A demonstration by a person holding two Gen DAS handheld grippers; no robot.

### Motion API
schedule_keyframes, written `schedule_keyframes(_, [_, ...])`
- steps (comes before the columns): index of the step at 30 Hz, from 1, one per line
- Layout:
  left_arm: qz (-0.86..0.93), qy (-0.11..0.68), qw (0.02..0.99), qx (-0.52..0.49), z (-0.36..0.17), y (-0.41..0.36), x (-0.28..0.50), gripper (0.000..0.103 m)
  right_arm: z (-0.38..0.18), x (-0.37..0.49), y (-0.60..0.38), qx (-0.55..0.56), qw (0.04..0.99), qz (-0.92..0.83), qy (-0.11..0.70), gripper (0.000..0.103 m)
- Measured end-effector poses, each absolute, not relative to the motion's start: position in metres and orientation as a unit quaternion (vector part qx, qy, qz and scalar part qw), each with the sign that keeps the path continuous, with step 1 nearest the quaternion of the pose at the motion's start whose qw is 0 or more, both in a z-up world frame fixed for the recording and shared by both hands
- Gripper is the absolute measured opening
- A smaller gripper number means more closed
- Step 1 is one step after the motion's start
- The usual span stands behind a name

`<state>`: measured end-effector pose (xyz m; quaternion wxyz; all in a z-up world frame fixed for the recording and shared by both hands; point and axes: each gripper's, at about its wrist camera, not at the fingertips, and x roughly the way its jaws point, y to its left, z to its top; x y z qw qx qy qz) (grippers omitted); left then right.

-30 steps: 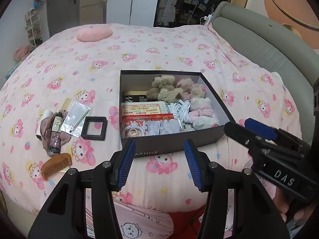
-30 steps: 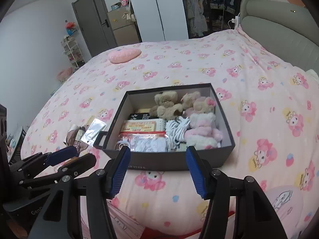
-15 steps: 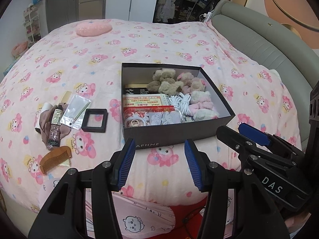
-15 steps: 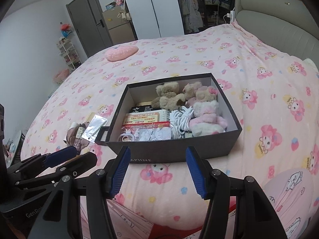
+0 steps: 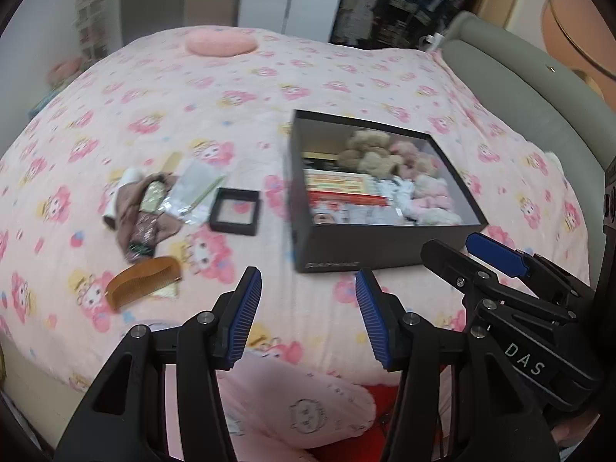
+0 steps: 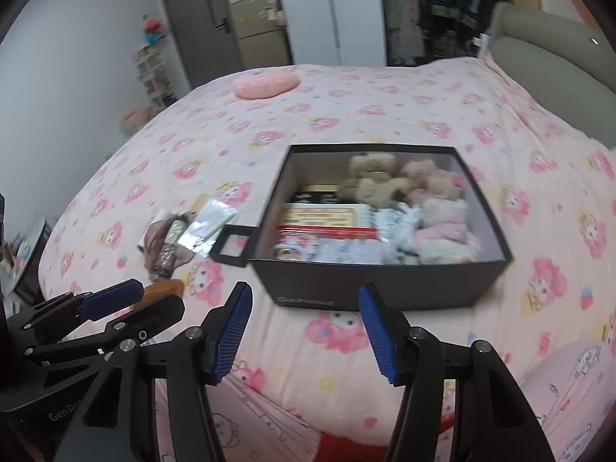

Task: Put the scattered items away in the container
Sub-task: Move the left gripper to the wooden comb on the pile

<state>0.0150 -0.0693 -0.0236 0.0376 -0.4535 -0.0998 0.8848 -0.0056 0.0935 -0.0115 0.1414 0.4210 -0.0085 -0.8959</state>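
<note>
A black open box (image 5: 385, 248) (image 6: 385, 285) sits on the pink bed, holding plush bears (image 5: 365, 152), packets and white cable. Left of it lie a small black square frame (image 5: 234, 211) (image 6: 231, 248), clear plastic bags (image 5: 192, 188), a brown cloth with sachets (image 5: 144, 211) and an orange comb (image 5: 144, 279). My left gripper (image 5: 306, 315) is open and empty, above the bed's near edge between comb and box. My right gripper (image 6: 304, 327) is open and empty in front of the box. Each gripper shows in the other's view, the right one (image 5: 477, 254) and the left one (image 6: 138, 304).
A pink cushion (image 5: 220, 42) lies at the far side of the bed. A grey padded headboard (image 5: 539, 88) runs along the right. Wardrobes, a door and shelves stand beyond the bed. The bed's near edge drops off just below the grippers.
The left gripper has swung left, so the scattered items and comb sit closer to centre and the box has shifted right. The right view has hardly shifted. Both grippers stay open.
</note>
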Motion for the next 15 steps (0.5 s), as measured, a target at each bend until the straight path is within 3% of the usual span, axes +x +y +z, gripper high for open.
schedule_keyframes(15, [0.864, -0.189, -0.059, -0.462, -0.070, -0.191, 0.037, 0.052, -0.052, -0.035, -0.036, 0.479, 0.272, -0.833, 0.059, 0.054])
